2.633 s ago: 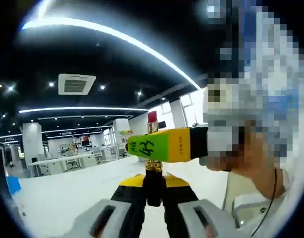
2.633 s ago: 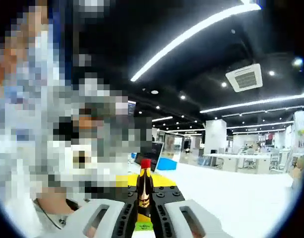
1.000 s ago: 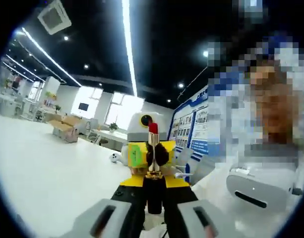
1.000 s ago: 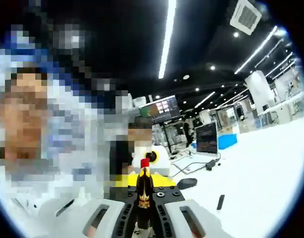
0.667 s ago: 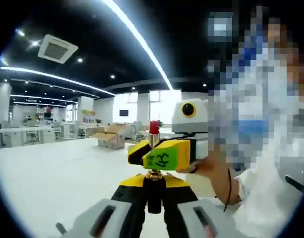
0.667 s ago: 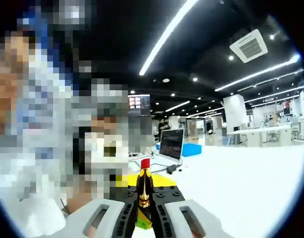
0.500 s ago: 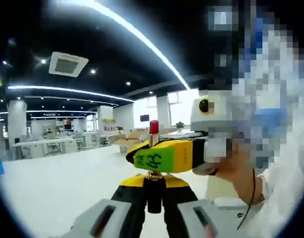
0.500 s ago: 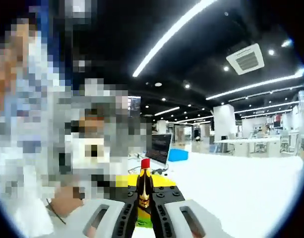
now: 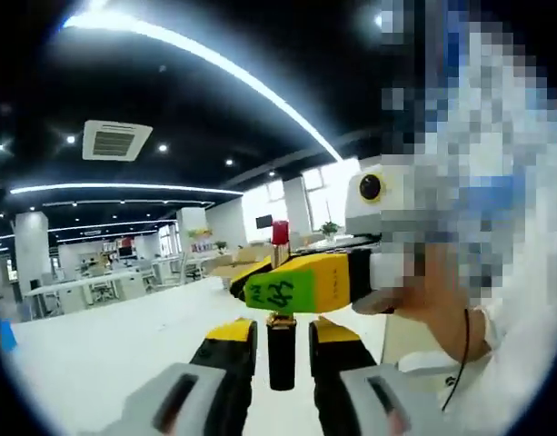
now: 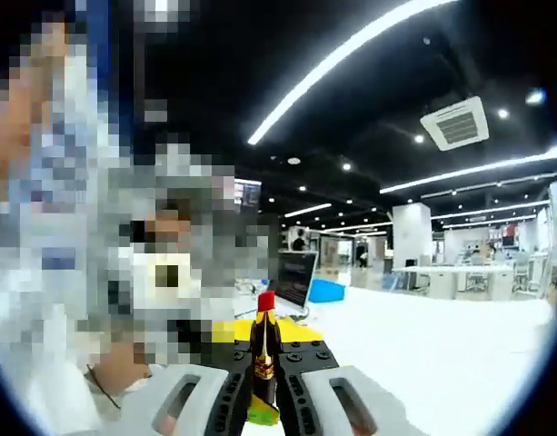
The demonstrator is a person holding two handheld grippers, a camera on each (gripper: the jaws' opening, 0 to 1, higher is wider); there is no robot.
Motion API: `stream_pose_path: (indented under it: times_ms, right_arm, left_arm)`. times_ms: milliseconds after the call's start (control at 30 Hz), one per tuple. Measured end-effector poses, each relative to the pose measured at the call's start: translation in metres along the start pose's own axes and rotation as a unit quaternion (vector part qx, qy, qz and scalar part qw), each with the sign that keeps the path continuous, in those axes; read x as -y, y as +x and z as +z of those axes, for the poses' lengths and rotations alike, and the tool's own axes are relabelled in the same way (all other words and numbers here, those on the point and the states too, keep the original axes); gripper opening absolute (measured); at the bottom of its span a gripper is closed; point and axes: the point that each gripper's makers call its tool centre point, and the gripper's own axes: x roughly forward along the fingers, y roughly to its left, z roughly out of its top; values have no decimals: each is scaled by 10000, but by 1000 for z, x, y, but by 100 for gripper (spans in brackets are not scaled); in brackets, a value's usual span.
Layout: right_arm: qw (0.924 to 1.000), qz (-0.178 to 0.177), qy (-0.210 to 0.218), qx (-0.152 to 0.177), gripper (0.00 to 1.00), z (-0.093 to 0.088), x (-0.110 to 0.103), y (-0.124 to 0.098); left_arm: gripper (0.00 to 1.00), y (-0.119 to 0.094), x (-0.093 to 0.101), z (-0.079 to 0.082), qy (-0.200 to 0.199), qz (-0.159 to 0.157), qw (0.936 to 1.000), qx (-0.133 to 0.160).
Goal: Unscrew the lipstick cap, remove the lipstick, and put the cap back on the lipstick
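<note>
The lipstick stands upright in the air, with a red tip [image 9: 280, 233], a gold band and a black lower tube [image 9: 280, 352]. In the left gripper view my left gripper [image 9: 280, 332] is open, its yellow-tipped jaws standing a little off each side of the black tube. My right gripper [image 9: 296, 284], with green and yellow jaws, comes in from the right and is shut across the lipstick just above the gold band. In the right gripper view the lipstick [image 10: 264, 338] rises between my shut right gripper [image 10: 264, 368], and the left gripper's yellow jaw tips [image 10: 302, 331] show behind it.
A wide white table [image 9: 105, 345] lies below both grippers. A person's hand [image 9: 414, 291] holds the right gripper. A laptop [image 10: 296, 272] and a blue box [image 10: 325, 290] sit on the table farther off. Office desks stand in the background.
My left gripper's jaws have parted and let go of the black tube. The right gripper still holds the lipstick. Both views have swung round with the hands.
</note>
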Motion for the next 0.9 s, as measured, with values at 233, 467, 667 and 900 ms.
stream_pose_path:
  times_ms: [233,467,667,900]
  right_arm:
    - [9894,1231,768,16,6,5,-32,-10]
    - [9638,2227,1462,101,6,10,-57,-17]
    - [9478,2738,1631,123,6,7,-89,-17]
    - [9381,2960,1791,145,6,13,-91,-22]
  left_arm:
    - [36,-10,38,2,-607,-1534,9863,22]
    - [28,-26,74,13,-1261,-2859,9496,231]
    - [23,-33,89,18,-1660,-3420,9241,382]
    - [16,-36,99,21,-1914,-3769,9054,396]
